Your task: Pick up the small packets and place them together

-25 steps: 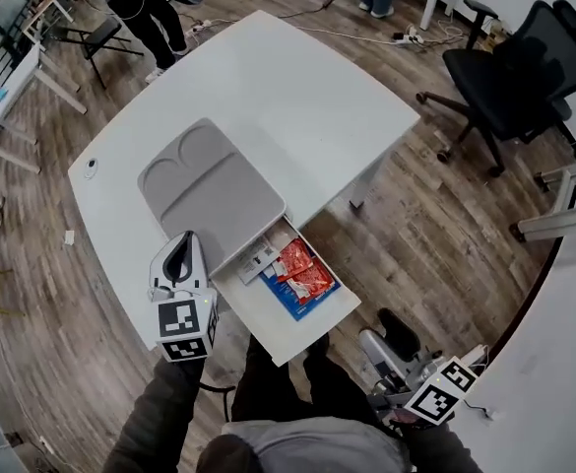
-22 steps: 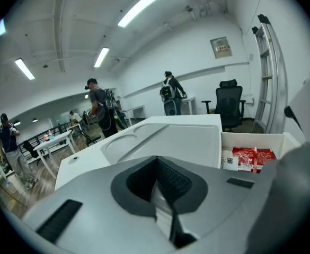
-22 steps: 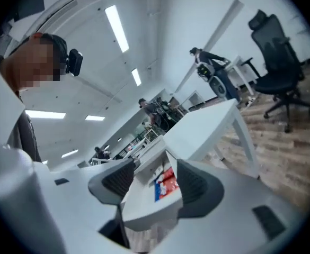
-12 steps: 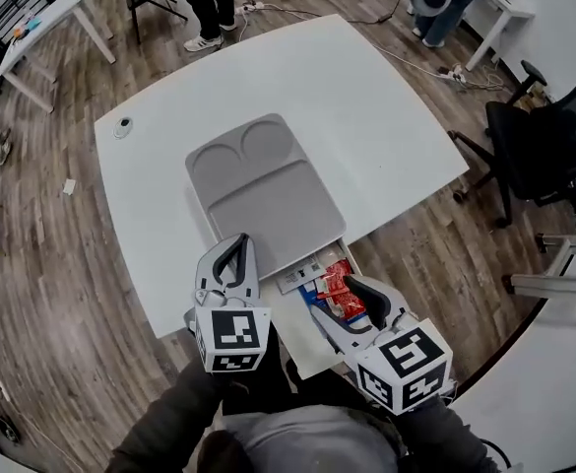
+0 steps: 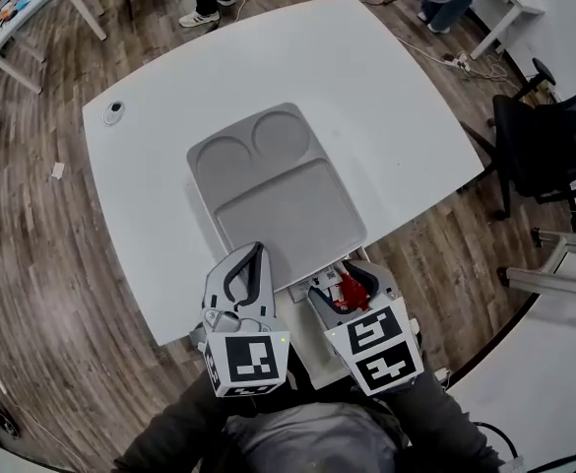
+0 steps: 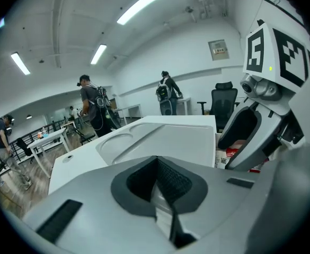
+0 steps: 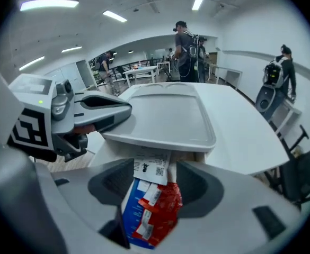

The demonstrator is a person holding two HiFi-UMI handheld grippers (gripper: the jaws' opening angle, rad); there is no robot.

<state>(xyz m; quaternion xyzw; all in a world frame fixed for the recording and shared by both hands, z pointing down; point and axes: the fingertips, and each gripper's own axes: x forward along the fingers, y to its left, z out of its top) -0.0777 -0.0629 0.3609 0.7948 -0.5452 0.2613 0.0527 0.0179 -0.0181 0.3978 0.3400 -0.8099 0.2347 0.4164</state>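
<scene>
White packet shows a QR code; lettering unreadable.

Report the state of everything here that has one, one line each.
Drawer: pulled open below the table edge.
Tray: on the table, empty.
Red packets: lying in the drawer, not gripped.
White packet: lying in the drawer, part under the tray's edge.
Left hand-held gripper: shut, empty.
Right hand-held gripper: open, jaws apart over the red packets.
</scene>
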